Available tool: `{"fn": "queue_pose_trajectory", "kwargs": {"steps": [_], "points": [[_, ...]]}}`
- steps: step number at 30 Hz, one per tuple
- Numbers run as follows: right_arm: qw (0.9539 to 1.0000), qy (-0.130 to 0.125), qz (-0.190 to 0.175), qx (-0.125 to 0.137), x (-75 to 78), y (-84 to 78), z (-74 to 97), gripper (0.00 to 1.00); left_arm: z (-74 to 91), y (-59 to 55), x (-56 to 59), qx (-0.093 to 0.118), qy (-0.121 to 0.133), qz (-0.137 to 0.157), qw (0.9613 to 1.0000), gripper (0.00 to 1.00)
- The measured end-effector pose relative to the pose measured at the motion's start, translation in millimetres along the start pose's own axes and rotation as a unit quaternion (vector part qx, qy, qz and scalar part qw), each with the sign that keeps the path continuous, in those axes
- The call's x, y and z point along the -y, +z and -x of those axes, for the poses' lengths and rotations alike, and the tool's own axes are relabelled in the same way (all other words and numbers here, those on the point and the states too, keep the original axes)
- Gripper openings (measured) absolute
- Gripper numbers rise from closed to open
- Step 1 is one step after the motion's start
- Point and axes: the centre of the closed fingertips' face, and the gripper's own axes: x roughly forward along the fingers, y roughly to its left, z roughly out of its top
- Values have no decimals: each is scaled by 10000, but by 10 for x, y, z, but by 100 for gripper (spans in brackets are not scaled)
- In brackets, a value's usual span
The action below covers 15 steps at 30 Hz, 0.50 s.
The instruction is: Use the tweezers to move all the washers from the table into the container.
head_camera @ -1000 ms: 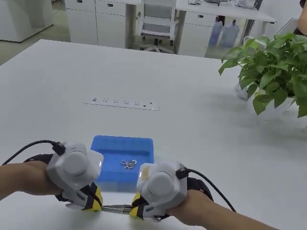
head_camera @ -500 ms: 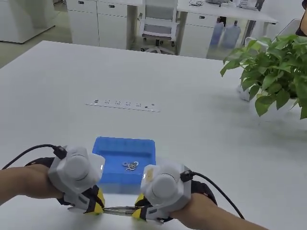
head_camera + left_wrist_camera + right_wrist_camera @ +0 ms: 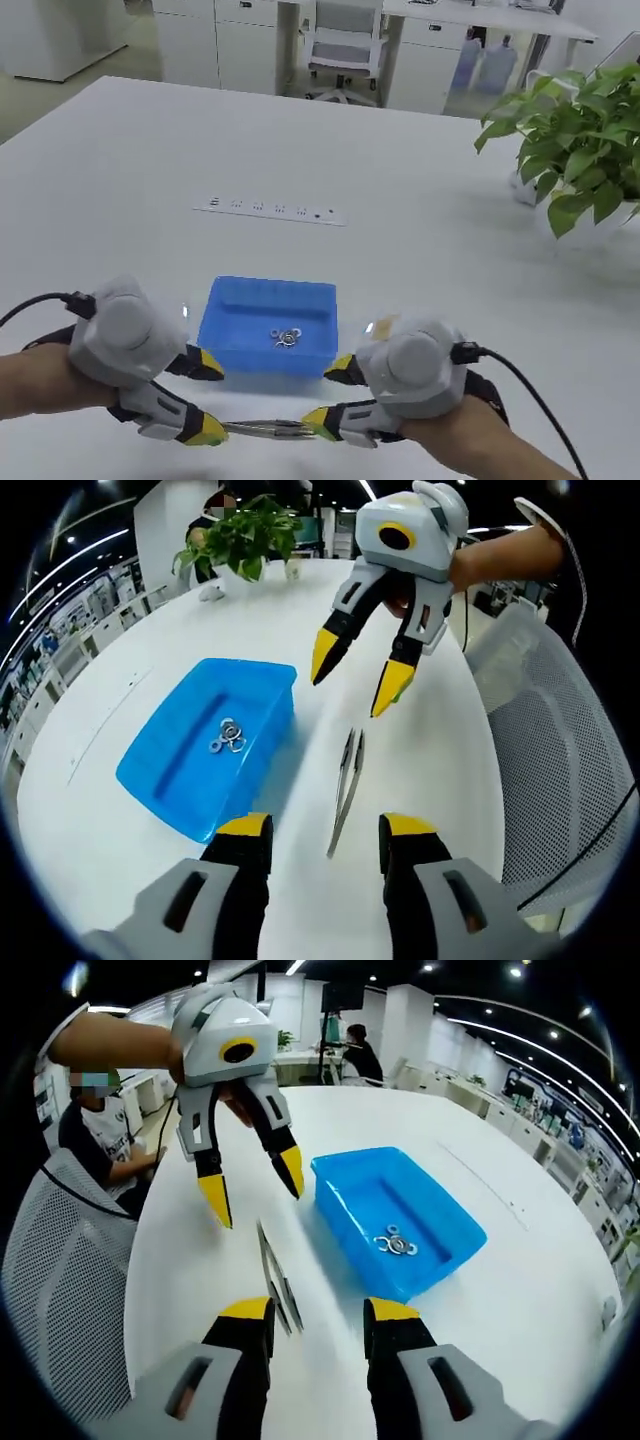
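The tweezers lie flat on the white surface, near the person and just in front of the blue container. They lie from left to right. One end is by the low jaw tip of the left gripper, and the other end is by the low jaw tip of the right gripper. I cannot tell if the tips touch them. Nothing holds the tweezers. In each gripper view the tweezers lie just ahead, in the gap between that gripper's own jaws. Both grippers have their jaws wide apart and hold nothing. The two grippers face each other, with their yellow tips pointing in at the middle. The left hand and the right hand hold them low over the surface. A small pile of washers sits inside the container, near its middle.
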Motion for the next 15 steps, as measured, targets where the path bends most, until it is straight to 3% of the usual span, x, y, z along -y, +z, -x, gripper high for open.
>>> {"fn": "queue_pose_trajectory", "kwargs": {"steps": [4, 11, 15], "points": [[9992, -243, -214, 229, 76, -44, 220, 51, 155, 130, 27, 365, 146, 136, 9991, 63], [9952, -607, -541, 550, 187, -168, 625, 72, 385, 269, 67, 782, 431, 294, 9956, 84], [9930, -778, -614, 646, 233, -238, 802, 80, 411, 292, 110, 855, 492, 247, 9948, 90]]}}
